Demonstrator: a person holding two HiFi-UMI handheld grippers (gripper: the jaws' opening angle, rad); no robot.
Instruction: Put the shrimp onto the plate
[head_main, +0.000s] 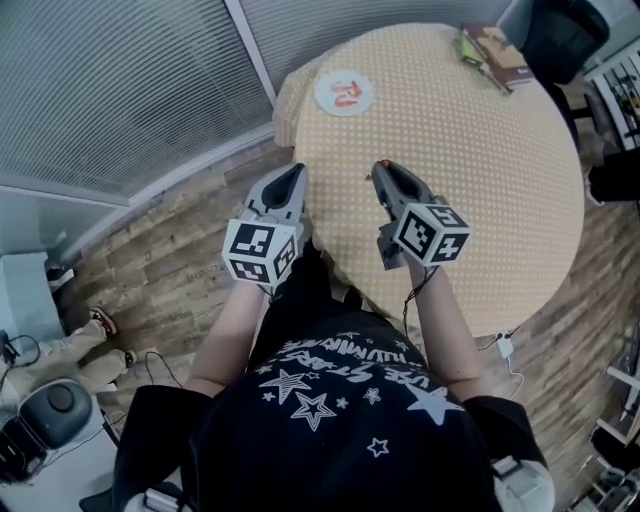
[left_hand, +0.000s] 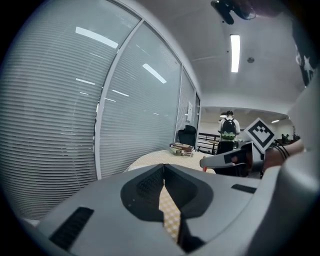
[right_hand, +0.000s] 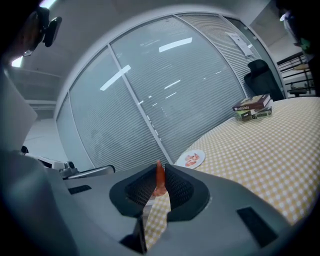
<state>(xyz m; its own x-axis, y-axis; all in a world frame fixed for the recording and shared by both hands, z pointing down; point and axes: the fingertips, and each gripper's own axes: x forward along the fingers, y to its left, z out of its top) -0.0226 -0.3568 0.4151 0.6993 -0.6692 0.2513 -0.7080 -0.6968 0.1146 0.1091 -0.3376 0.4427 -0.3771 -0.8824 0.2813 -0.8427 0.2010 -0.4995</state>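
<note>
The right gripper (head_main: 380, 170) is closed on the shrimp (right_hand: 159, 181) above the near edge of the table (head_main: 480, 150), and the shrimp should be carried slowly to the plate (head_main: 322, 88) at 11 o'clock and let go only when held low over it.

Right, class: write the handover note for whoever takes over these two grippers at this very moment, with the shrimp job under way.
Left gripper: jaws together, nothing between them, held by the near left edge of the table.
Right gripper: shut on the shrimp, which stands upright between the jaws.
Plate: on the far left of the table, well ahead of both grippers. The red marks on it are too small to identify.
Done: shrimp picked up.
Left: carry it over the plate, lower it, open the jaws.
</note>
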